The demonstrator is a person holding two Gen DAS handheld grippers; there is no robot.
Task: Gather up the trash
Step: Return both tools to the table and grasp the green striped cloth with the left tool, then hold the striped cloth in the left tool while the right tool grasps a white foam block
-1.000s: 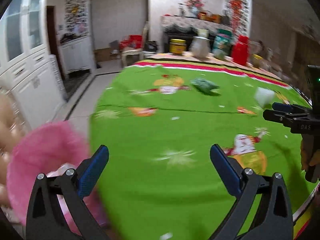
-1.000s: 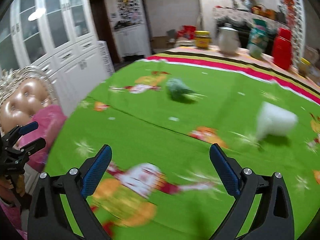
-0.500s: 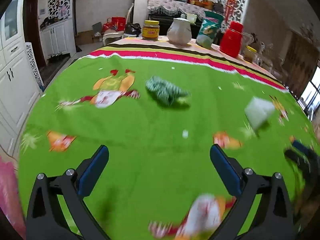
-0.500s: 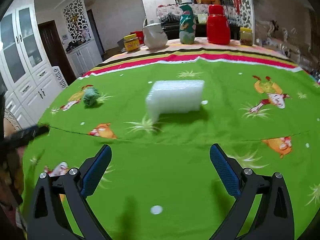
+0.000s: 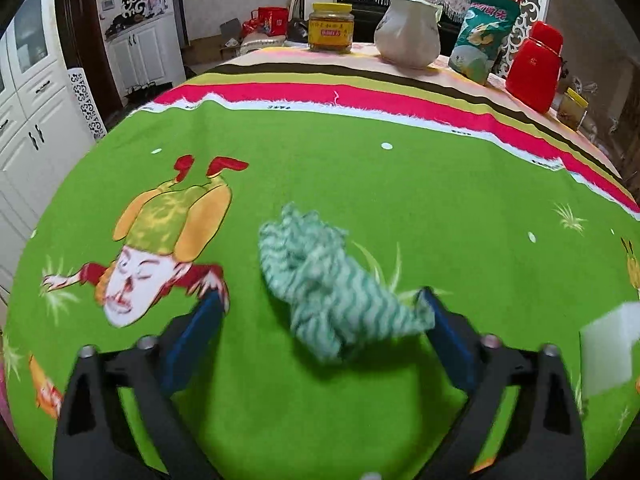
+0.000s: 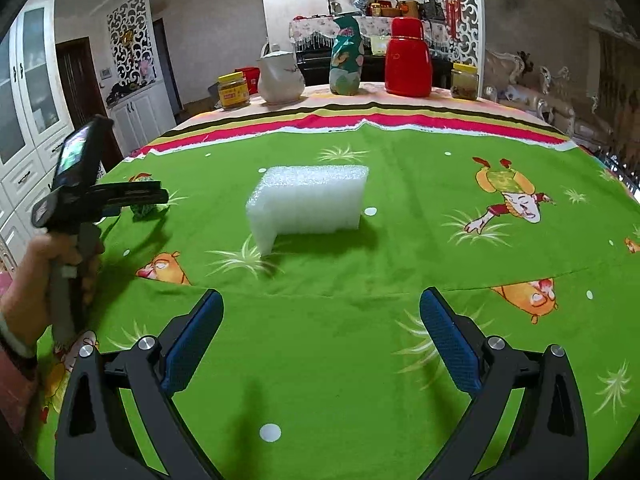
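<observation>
A crumpled green-and-white striped wad lies on the green tablecloth. My left gripper points down over it with the wad between its blue pads. The jaws are closing; the right pad is at the wad's tail and the left pad stands apart from it. A white foam block stands on the cloth ahead of my right gripper, which is open and holds nothing. In the right wrist view a hand holds the left gripper over the wad. The foam block also shows at the left view's right edge.
Along the table's far edge stand a yellow-lidded jar, a white jug, a green bag, a red flask and a small jar. White cabinets line the left; a sofa stands at the right.
The left gripper has swept forward over the table and down onto the striped wad, its jaws slightly narrower. The right view swung onto the foam block, then stayed still.
</observation>
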